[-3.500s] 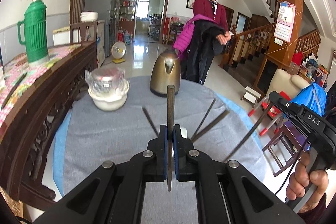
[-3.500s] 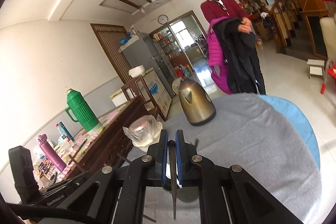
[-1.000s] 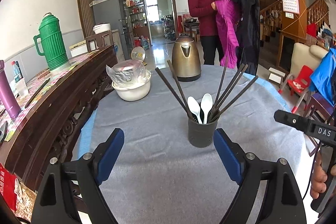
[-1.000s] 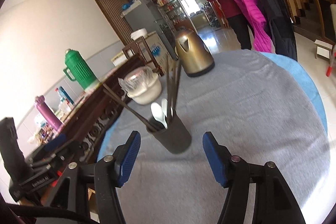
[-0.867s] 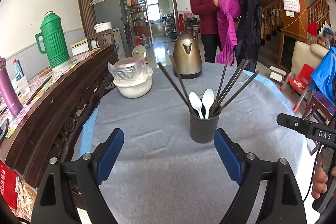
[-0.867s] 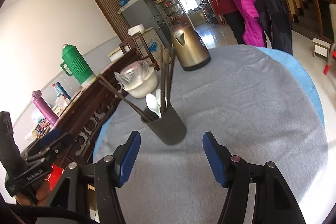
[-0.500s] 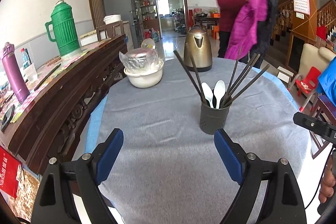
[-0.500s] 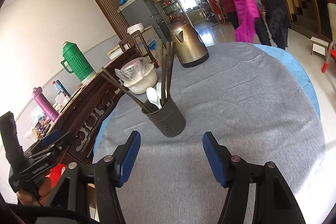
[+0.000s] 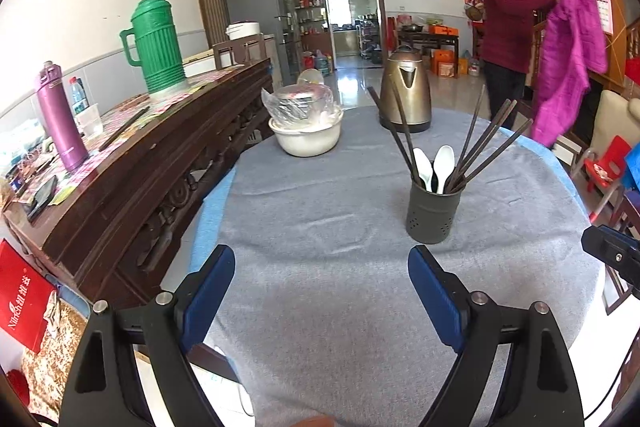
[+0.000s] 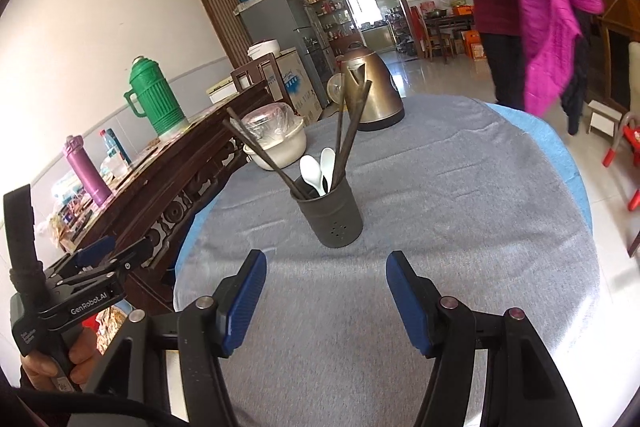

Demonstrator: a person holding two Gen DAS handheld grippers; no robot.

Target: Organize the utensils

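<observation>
A dark grey utensil holder (image 9: 434,209) (image 10: 331,213) stands upright on the round table's grey cloth (image 9: 320,307) (image 10: 460,195). Several dark chopsticks (image 9: 486,139) (image 10: 352,131) lean out of it, and two white spoons (image 9: 434,167) (image 10: 318,171) sit bowl-up among them. My left gripper (image 9: 322,263) hangs open above the cloth, short of the holder and to its left, with nothing between its blue pads. My right gripper (image 10: 326,269) is open too, empty, with the holder just beyond its fingertips.
A brass kettle (image 9: 406,91) and a plastic-wrapped white bowl (image 9: 306,131) stand at the table's far side. A dark wooden sideboard (image 9: 152,155) with a green thermos (image 9: 154,43) runs along the left. A person in a red sweater (image 9: 508,19) holds a magenta jacket beyond the table.
Both grippers have let go of their chopsticks, opened, and drawn back from the holder, which now looks smaller and farther. The person has moved to the right with the jacket.
</observation>
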